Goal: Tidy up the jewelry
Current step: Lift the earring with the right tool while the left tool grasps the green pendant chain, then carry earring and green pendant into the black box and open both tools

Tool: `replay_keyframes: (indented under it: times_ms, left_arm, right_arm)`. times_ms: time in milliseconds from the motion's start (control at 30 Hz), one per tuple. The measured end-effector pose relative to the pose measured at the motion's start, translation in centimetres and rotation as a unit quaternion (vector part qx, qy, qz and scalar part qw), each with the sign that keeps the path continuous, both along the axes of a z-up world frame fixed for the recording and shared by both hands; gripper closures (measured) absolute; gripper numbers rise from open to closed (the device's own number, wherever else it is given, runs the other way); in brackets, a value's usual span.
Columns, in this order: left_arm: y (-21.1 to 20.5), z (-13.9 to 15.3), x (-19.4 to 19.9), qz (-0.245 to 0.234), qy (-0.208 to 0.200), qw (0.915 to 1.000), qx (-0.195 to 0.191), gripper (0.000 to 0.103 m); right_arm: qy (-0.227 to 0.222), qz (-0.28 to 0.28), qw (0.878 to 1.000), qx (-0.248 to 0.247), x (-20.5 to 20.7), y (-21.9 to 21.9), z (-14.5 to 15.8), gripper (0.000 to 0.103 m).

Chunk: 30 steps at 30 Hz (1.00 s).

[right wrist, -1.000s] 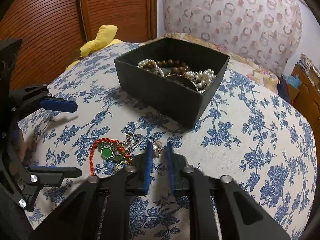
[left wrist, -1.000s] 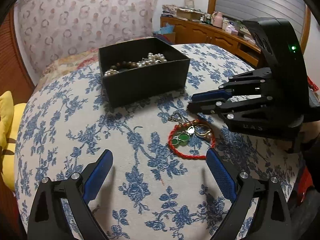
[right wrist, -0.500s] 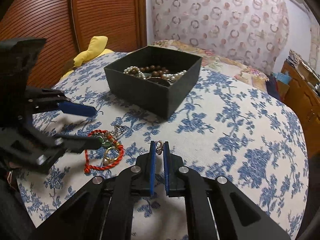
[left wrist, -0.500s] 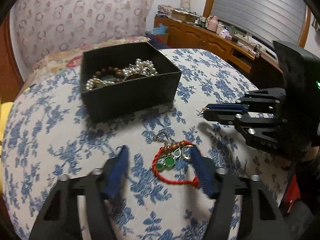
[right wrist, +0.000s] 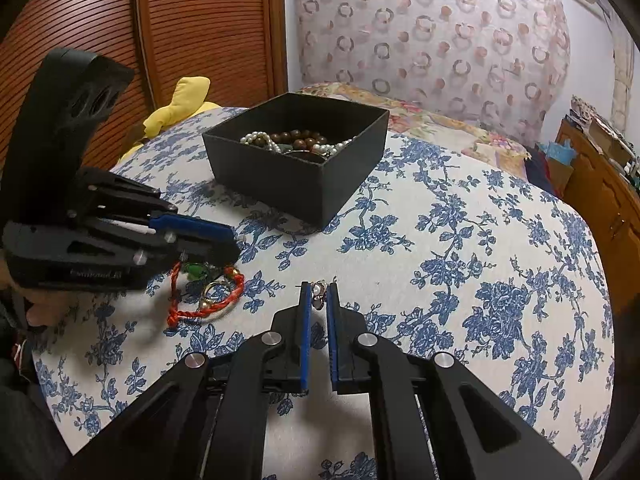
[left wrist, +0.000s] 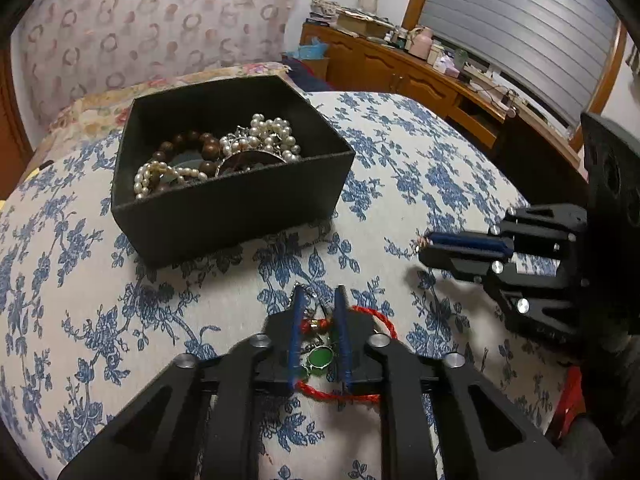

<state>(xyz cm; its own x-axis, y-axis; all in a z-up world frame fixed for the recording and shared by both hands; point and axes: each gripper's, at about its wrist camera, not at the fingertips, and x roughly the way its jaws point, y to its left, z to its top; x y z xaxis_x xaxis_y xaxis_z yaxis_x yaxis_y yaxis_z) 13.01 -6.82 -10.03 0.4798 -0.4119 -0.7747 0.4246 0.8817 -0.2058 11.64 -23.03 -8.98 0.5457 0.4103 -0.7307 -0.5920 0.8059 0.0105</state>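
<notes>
my left gripper point(left wrist: 318, 300) has snapped shut on the red cord point(left wrist: 374, 316); right gripper point(right wrist: 319, 289) pinches what looks like a ring point(right wrist: 319, 294); lift slowly toward the box point(left wrist: 236, 208).

The left gripper point(right wrist: 224, 246) covers the upper part of the red cord bracelet point(right wrist: 208, 304); the small earring point(right wrist: 319, 294) at lower centre is too tiny to make out.
</notes>
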Motion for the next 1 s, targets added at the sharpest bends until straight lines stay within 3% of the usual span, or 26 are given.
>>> replay_keyframes:
  times_ms: [233,1000]
  left_arm:
    - [0.7,0.6,0.2,0.01,-0.006,0.9998,-0.017,0.101]
    - [2.2,9.1,-2.0,0.018,-0.102,0.9929,-0.058,0.101]
  right_arm:
    - [-0.001,0.001,1.0,0.0,-0.4,0.1,-0.1,0.095]
    - [-0.02,0.002,1.0,0.011,-0.5,0.3,1.9,0.095]
